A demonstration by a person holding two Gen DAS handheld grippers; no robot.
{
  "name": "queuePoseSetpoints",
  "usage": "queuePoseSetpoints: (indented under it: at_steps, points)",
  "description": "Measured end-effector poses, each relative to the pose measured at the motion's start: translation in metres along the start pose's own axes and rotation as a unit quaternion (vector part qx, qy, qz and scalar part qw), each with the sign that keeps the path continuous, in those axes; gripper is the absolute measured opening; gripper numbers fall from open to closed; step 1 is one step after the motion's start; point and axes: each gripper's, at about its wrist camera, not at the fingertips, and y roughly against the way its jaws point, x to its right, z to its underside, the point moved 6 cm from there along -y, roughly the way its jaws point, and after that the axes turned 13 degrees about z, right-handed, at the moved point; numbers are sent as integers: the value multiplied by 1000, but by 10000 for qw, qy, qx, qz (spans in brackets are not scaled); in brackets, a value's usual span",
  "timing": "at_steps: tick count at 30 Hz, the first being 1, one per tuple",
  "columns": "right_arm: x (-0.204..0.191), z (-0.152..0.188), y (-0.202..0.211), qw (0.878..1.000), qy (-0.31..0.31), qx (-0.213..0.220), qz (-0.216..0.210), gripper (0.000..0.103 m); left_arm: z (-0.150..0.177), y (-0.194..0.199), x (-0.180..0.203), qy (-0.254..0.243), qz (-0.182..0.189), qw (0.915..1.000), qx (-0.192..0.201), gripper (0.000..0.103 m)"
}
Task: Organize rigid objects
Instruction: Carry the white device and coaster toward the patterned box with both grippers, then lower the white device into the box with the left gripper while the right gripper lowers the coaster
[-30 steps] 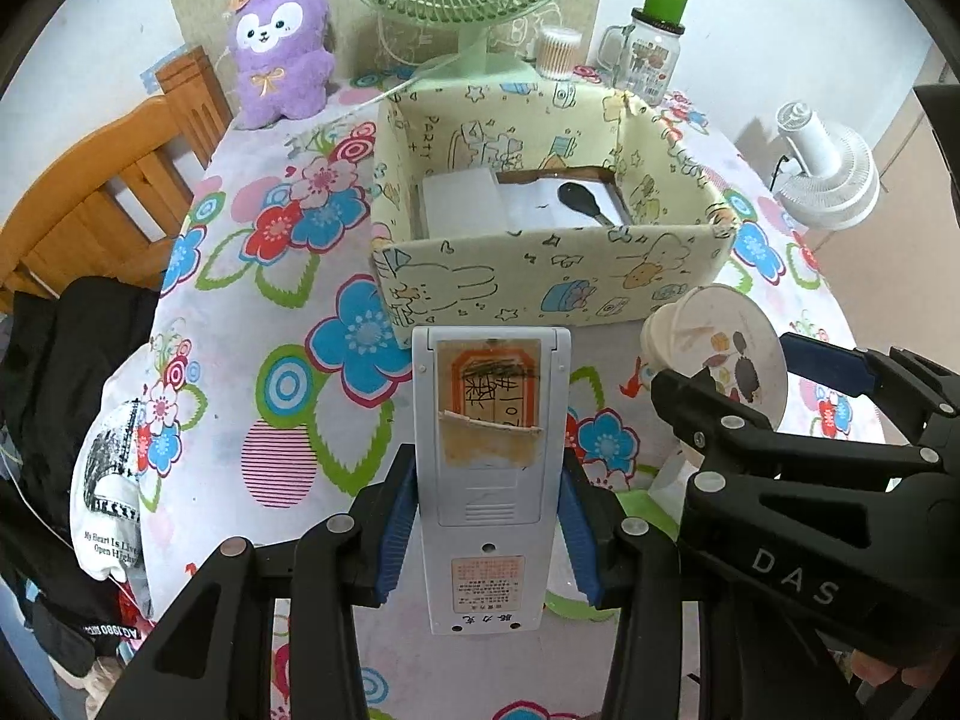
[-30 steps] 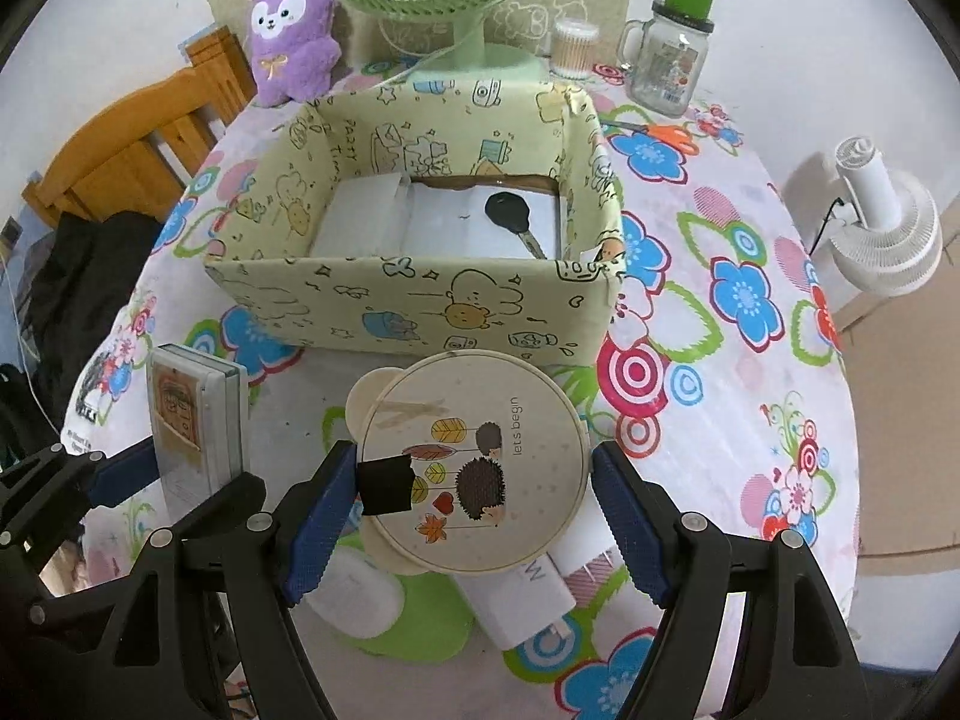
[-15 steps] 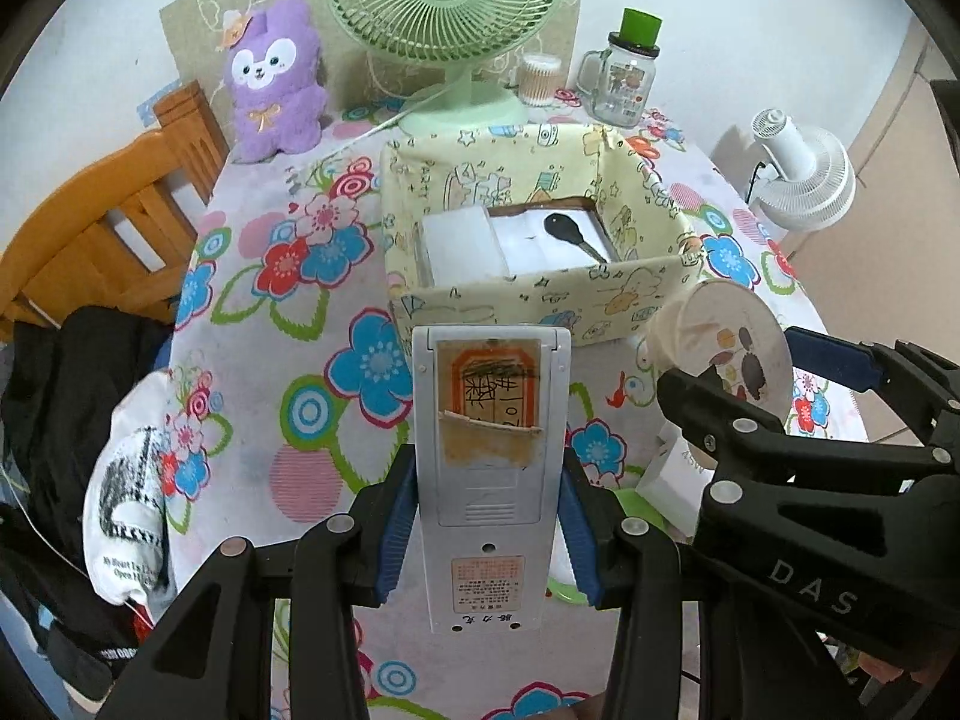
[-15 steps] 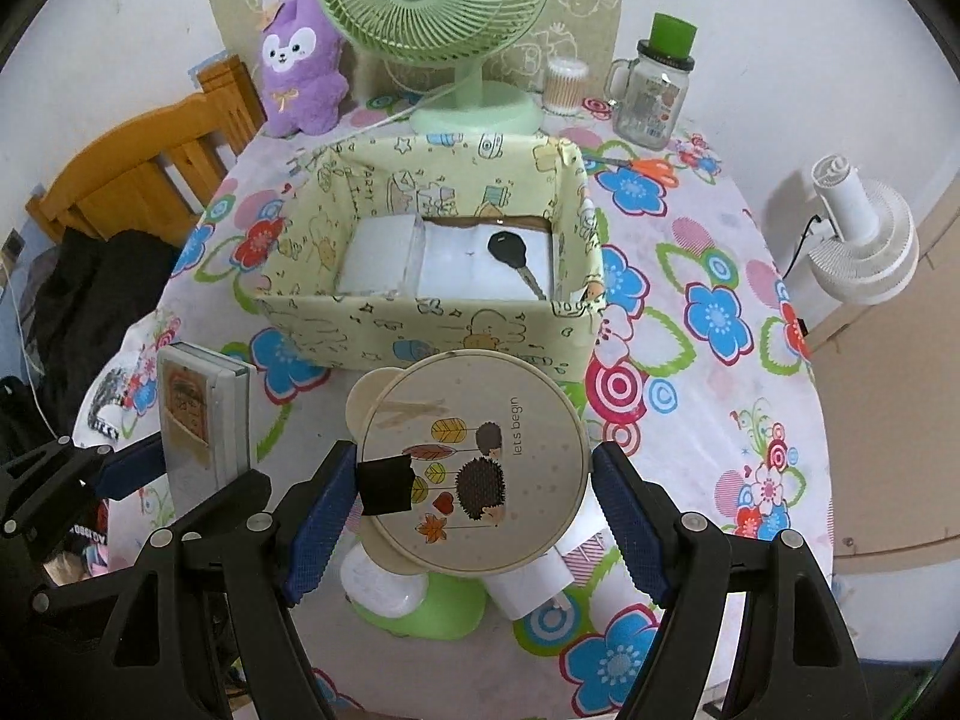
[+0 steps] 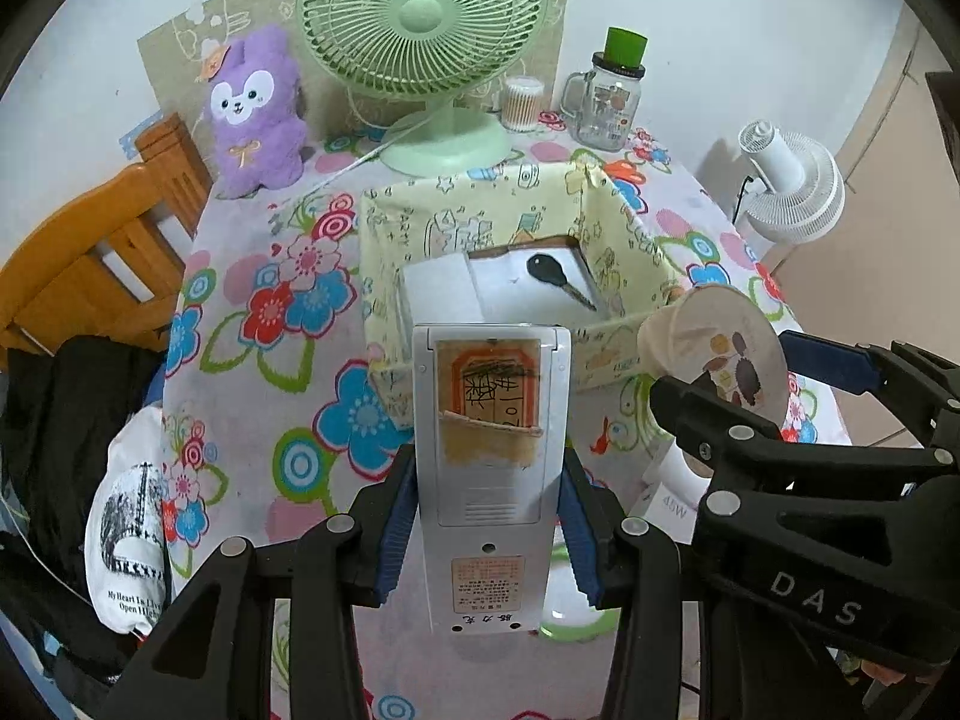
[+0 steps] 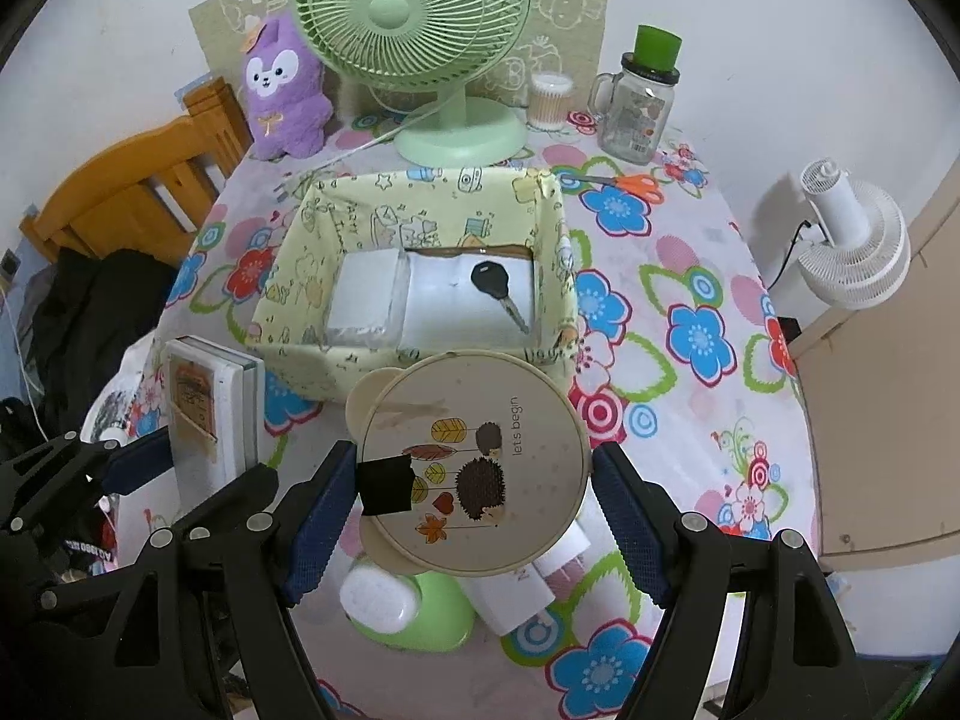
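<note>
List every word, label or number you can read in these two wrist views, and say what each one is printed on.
"let's begin": round cream hedgehog-print lid, held in the right gripper.
"DAS": black body of that right gripper, seen from the left wrist view.
"45W": white box on the table.
"My Heart Is Live / Open High...": white printed bag, partly cut off.
Orange sticker and small bottom label on the grey flat device in the left gripper: unreadable.

The box [image 6: 420,276] sits mid-worktop [image 6: 690,276], with a key [image 6: 495,288] and a flat pack [image 6: 366,294] inside, key to the right. Behind the box stands the fan [image 6: 414,18]; left of the fan a plush [image 6: 285,96], right of it a swab tub [image 6: 549,99] and a jar [image 6: 639,102]. Scissors [image 6: 624,183] lie between jar and box. A chair [image 6: 132,192] stands left of the worktop, a second fan [image 6: 852,246] off to its right.
</note>
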Motion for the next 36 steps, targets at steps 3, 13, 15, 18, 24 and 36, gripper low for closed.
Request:
queuePoseSetpoints:
  at_steps: [3,13,15,18,24,36]
  points:
    - [2,-9,-1,10000,13,42,-56,80,-9,-1,2,39,40,10000,54,45]
    - [10,-33,-7,9998,84,108,-115,80,-32,-8,3,103,18,9999,102,45]
    - [11,-38,-9,9998,104,106,-129,80,-37,-11,3,123,15,9999,94,45]
    - [12,-45,-13,9998,117,105,-140,80,-43,-13,1,145,3,9998,99,46]
    - [11,-61,-20,9996,181,148,-155,80,-56,-20,-4,194,-9,9998,103,45]
    - [10,-87,-41,9993,196,39,-312,80,-83,-38,-12,242,0,9997,74,46]
